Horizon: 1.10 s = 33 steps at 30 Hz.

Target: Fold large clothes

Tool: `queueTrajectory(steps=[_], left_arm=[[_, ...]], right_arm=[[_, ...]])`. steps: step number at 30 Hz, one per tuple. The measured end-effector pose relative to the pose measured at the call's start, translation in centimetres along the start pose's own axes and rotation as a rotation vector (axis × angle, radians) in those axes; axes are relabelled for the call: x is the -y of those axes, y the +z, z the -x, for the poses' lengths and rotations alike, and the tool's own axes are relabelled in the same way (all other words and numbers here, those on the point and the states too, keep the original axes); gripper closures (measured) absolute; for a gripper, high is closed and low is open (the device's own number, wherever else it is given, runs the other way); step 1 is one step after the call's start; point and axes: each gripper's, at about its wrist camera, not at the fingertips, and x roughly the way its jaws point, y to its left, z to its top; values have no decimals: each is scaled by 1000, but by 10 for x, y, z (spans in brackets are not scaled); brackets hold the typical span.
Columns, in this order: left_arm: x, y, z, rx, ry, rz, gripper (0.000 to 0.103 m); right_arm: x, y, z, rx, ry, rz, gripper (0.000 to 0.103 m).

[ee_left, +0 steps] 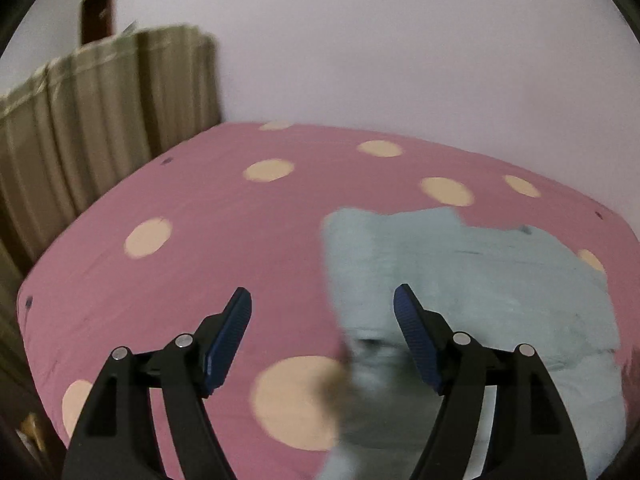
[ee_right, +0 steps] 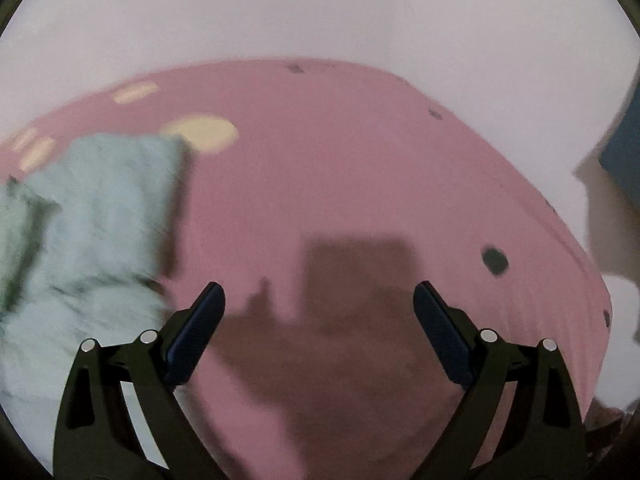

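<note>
A pale blue-green garment (ee_left: 460, 280) lies spread and partly bunched on a pink bed sheet with cream dots (ee_left: 200, 200). My left gripper (ee_left: 322, 300) is open and empty, hovering above the garment's left edge. In the right wrist view the same garment (ee_right: 92, 216) lies at the left. My right gripper (ee_right: 319, 294) is open and empty over bare pink sheet (ee_right: 340, 160), to the right of the garment. Both views are blurred.
Olive striped curtains (ee_left: 100, 120) hang left of the bed. A pale wall (ee_left: 400, 40) runs behind it. A dark blue object (ee_right: 624, 152) sits beyond the bed's right edge. The gripper's shadow (ee_right: 352, 300) falls on the sheet.
</note>
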Motion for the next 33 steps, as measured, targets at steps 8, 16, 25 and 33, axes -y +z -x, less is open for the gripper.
queueTrajectory(steps=[8, 16, 25, 33], left_arm=[[-18, 1, -41, -49, 5, 25, 30], [-13, -5, -56, -67, -23, -2, 30], [-11, -7, -65, -72, -39, -5, 30], [3, 7, -58, -26, -69, -32, 30]], right_arm=[[-121, 25, 32, 27, 275, 109, 8], [-220, 28, 20, -37, 419, 174, 12], [-251, 13, -4, -185, 492, 194, 94], [-210, 36, 15, -43, 417, 192, 97]])
